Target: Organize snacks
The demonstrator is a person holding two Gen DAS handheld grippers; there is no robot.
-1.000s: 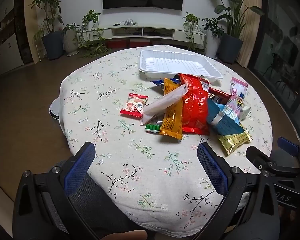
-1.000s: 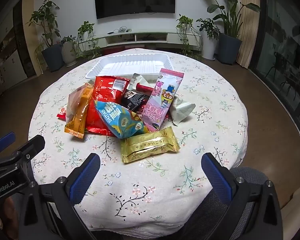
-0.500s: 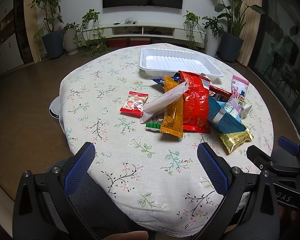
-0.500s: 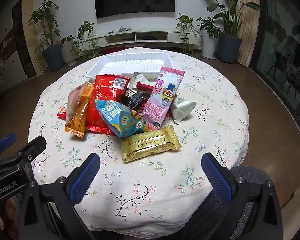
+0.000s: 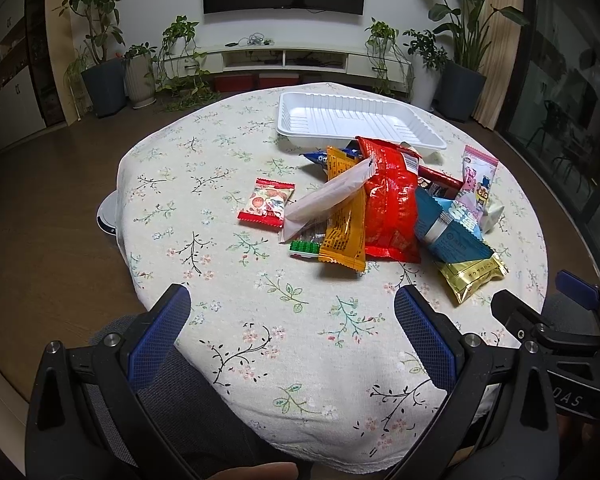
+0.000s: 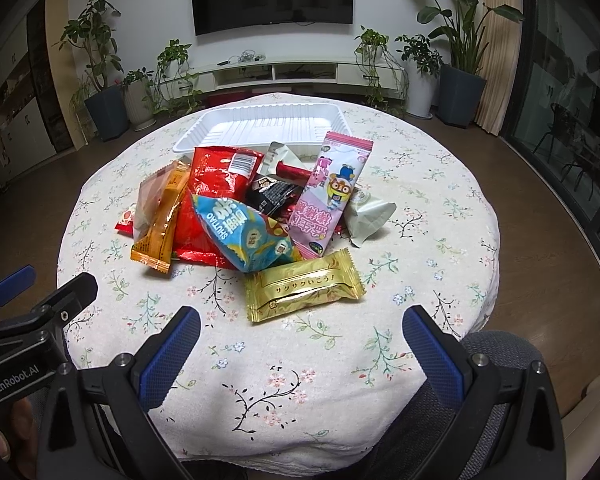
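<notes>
A pile of snack packets lies mid-table: a red bag (image 5: 388, 200) (image 6: 216, 184), an orange packet (image 5: 346, 216) (image 6: 162, 220), a blue bag (image 6: 244, 236) (image 5: 452, 232), a pink packet (image 6: 332, 196) and a gold packet (image 6: 304, 284) (image 5: 474, 276). A small red packet (image 5: 266, 202) lies apart to the left. An empty white tray (image 5: 352, 124) (image 6: 268, 128) stands behind the pile. My left gripper (image 5: 292, 332) and right gripper (image 6: 300, 356) are open and empty above the near table edge.
The round table has a floral cloth (image 5: 204, 184). A grey chair (image 6: 496, 352) is at the near edge. Potted plants (image 5: 104, 80) and a low TV shelf (image 5: 284, 60) stand beyond. A white disc (image 5: 106, 220) lies on the floor at left.
Both grippers have moved slightly forward toward the pile. The packets have not moved.
</notes>
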